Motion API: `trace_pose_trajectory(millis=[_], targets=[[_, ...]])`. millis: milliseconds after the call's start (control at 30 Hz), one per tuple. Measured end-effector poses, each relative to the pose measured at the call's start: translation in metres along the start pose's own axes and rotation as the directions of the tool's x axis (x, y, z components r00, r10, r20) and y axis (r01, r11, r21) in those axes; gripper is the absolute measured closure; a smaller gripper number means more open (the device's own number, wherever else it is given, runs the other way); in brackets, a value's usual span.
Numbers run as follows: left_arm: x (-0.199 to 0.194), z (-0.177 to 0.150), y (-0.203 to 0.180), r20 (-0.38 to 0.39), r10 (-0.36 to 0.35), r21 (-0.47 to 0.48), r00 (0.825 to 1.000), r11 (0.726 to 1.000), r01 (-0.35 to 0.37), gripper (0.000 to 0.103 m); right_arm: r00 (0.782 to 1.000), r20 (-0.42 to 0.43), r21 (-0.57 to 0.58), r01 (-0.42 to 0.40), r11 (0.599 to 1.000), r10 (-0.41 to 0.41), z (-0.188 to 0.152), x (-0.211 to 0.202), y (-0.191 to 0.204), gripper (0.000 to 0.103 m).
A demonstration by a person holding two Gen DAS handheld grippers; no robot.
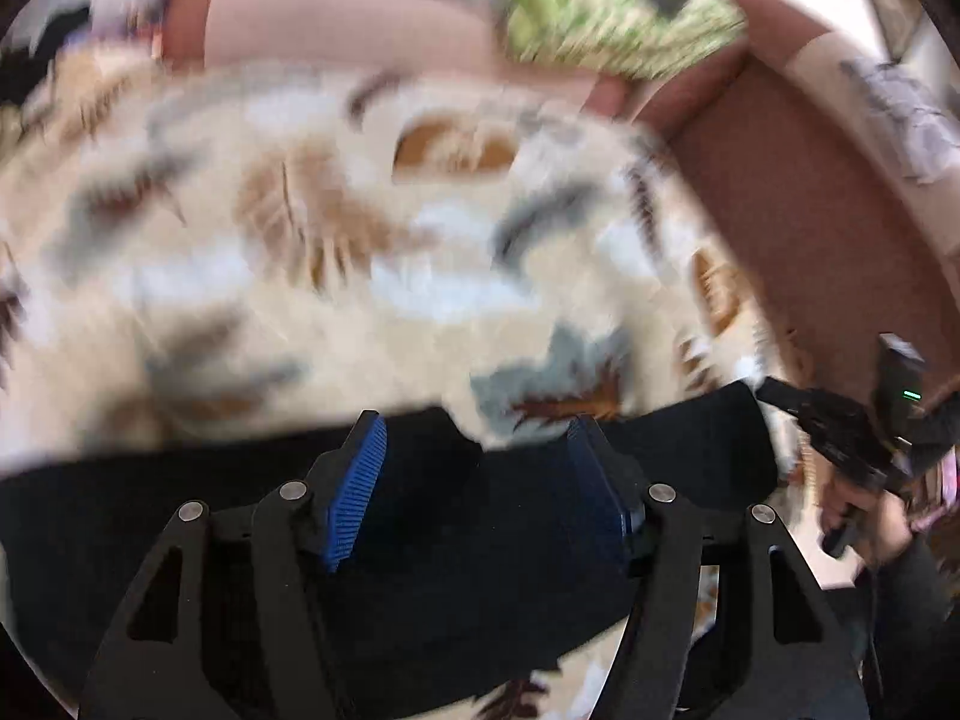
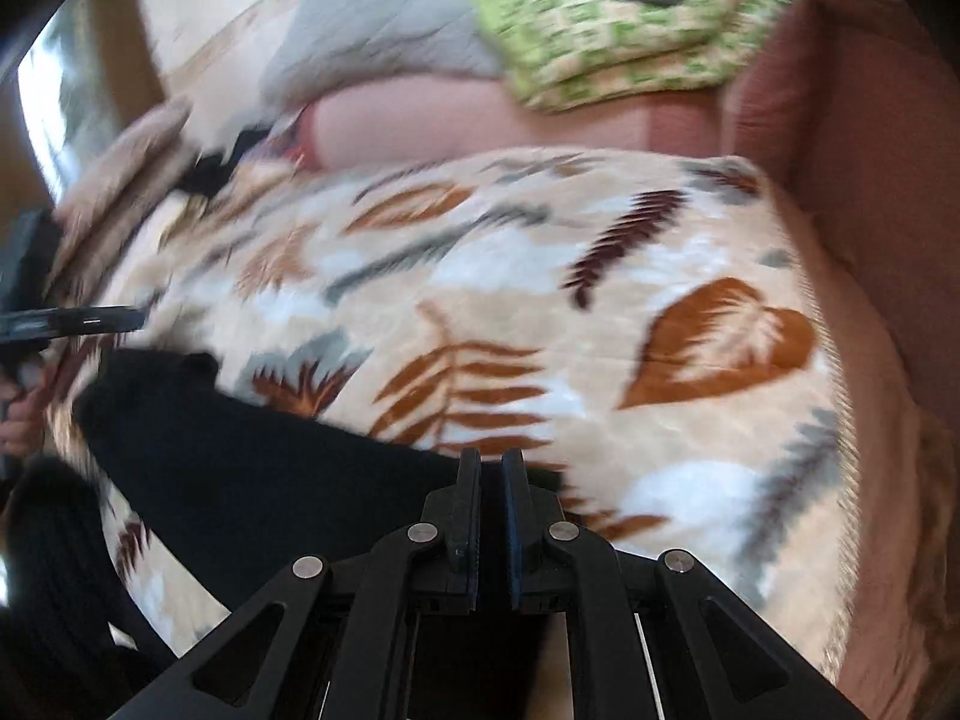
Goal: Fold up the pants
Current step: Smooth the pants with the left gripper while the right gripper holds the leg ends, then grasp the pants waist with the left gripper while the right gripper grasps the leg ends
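The black pants lie as a long dark band on a leaf-patterned blanket. My left gripper hovers over them, open, its blue pads wide apart and holding nothing. In the right wrist view the pants run from the left up to my right gripper, whose fingers are pressed nearly together on the fabric's edge. The right gripper also shows at the pants' right corner in the left wrist view. The left gripper is a blurred dark shape at the far left.
The blanket covers a pink sofa seat. A green patterned pillow and a grey cloth lie at the back. A person's hand holds the right gripper. Both views are motion-blurred.
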State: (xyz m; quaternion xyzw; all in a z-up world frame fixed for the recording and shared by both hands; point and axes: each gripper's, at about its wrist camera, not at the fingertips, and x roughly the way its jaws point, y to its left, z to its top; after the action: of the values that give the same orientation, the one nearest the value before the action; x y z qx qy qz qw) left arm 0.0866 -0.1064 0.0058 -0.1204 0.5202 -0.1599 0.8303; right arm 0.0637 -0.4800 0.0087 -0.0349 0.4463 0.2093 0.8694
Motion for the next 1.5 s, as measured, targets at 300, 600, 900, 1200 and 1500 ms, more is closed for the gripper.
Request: trace_pose_trajectory(millis=[300, 600, 900, 1200, 1500], targets=[[0.032, -0.023, -0.018, -0.015, 0.036, 0.078, 0.999, 0.996, -0.035, 0.02, 0.999, -0.028, 0.059, -0.013, 0.998, 0.015, -0.023, -0.015, -0.011, 0.096], [0.026, -0.021, -0.005, 0.001, -0.042, -0.03, 0.999, 0.999, 0.042, 0.02, 0.935, 0.065, 0.098, -0.355, 0.93, 0.35, -0.085, -0.071, -0.02, 0.093], [0.029, -0.021, -0.01, 0.003, 0.002, -0.006, 1.0, 1.0, -0.002, 0.02, 0.93, -0.033, 0.135, -0.359, 0.923, 0.367, -0.101, -0.044, -0.028, 0.087], [0.03, -0.021, -0.009, 0.004, 0.006, -0.003, 1.0, 1.0, -0.006, 0.02, 0.926, -0.064, 0.147, -0.359, 0.922, 0.371, -0.103, -0.039, -0.032, 0.086], [0.03, -0.021, -0.01, 0.004, 0.008, -0.005, 1.0, 1.0, -0.008, 0.02, 0.93, -0.004, 0.182, -0.36, 0.915, 0.367, -0.095, -0.047, -0.04, 0.084]])
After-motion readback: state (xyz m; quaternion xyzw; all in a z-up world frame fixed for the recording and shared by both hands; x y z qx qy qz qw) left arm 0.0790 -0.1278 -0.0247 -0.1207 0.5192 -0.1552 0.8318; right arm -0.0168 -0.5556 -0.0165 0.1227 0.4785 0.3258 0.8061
